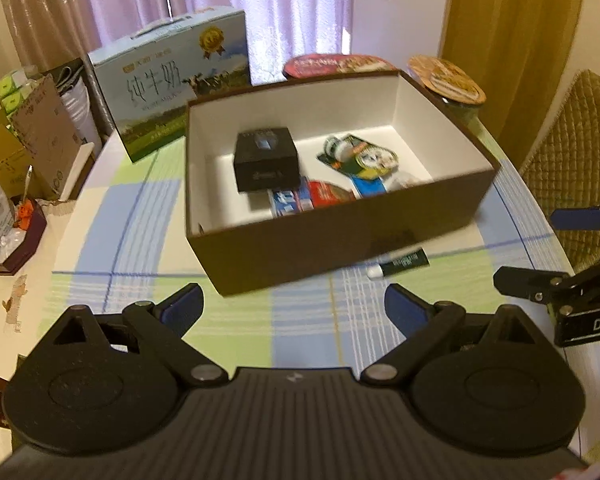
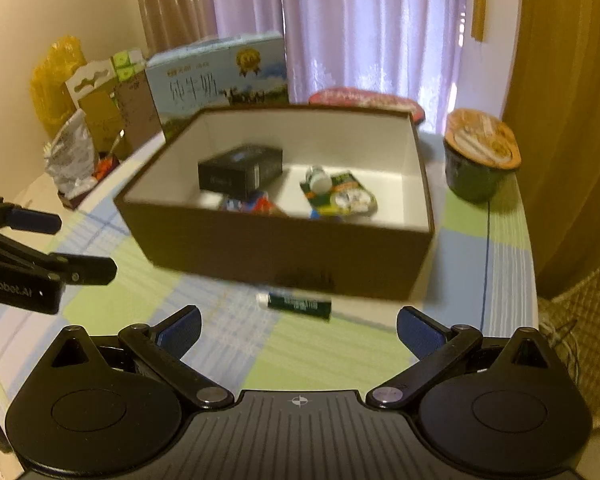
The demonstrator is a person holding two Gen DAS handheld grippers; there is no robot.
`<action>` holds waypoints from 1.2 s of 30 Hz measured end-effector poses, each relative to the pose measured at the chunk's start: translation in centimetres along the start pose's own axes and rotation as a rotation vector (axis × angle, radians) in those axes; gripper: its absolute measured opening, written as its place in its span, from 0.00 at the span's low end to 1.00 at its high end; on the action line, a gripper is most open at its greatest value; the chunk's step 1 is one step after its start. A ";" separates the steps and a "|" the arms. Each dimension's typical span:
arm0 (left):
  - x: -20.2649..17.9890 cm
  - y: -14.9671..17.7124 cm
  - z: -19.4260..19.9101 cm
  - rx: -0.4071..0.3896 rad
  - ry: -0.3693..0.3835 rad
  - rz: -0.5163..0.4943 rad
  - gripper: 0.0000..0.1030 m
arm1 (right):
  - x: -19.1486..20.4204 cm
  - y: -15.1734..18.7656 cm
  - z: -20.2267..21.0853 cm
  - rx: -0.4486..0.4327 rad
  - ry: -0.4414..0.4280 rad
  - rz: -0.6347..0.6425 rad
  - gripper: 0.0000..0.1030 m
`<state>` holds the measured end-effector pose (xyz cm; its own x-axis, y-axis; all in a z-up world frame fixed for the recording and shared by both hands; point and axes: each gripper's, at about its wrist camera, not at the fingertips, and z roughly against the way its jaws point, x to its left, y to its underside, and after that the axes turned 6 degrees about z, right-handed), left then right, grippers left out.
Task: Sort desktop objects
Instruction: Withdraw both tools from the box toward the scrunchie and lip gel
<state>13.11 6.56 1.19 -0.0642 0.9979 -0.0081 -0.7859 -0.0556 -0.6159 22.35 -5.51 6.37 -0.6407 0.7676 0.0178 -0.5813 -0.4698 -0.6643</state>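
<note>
A brown box [image 1: 340,240] with a white inside stands on the checked tablecloth; it also shows in the right wrist view [image 2: 284,248]. Inside lie a small black box [image 1: 266,158] [image 2: 240,170], a flat colourful packet [image 1: 364,158] [image 2: 344,196] and a red and blue pack [image 1: 312,196]. A dark green tube [image 1: 400,262] [image 2: 298,304] with a white cap lies on the cloth just in front of the box. My left gripper [image 1: 294,308] is open and empty, short of the box. My right gripper [image 2: 298,332] is open and empty, just short of the tube.
A milk carton case [image 1: 172,88] stands behind the box on the left. Two instant noodle bowls [image 1: 448,80] [image 1: 336,65] stand behind it on the right. Cardboard packs and bags [image 1: 32,136] crowd the left edge. A woven chair [image 1: 580,152] is to the right.
</note>
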 end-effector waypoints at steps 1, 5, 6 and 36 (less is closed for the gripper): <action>-0.1 0.5 0.0 0.003 0.004 -0.002 0.93 | 0.0 0.5 -0.1 0.010 -0.002 -0.007 0.98; -0.8 2.9 -0.7 0.037 0.011 -0.013 0.93 | -0.3 2.8 0.2 0.035 -0.003 -0.042 0.98; -0.9 3.5 -0.9 0.047 0.012 -0.015 0.93 | -0.4 3.3 0.2 0.039 -0.002 -0.051 0.98; -5.7 9.8 -3.2 0.134 0.068 -0.061 0.92 | -2.1 10.2 -0.1 0.146 0.023 -0.090 0.98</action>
<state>7.73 0.44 -7.35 0.0241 0.9993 -0.0298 -0.8623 0.0057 -0.5064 17.81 -11.87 -0.57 -0.5723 0.8183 0.0540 -0.7033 -0.4559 -0.5455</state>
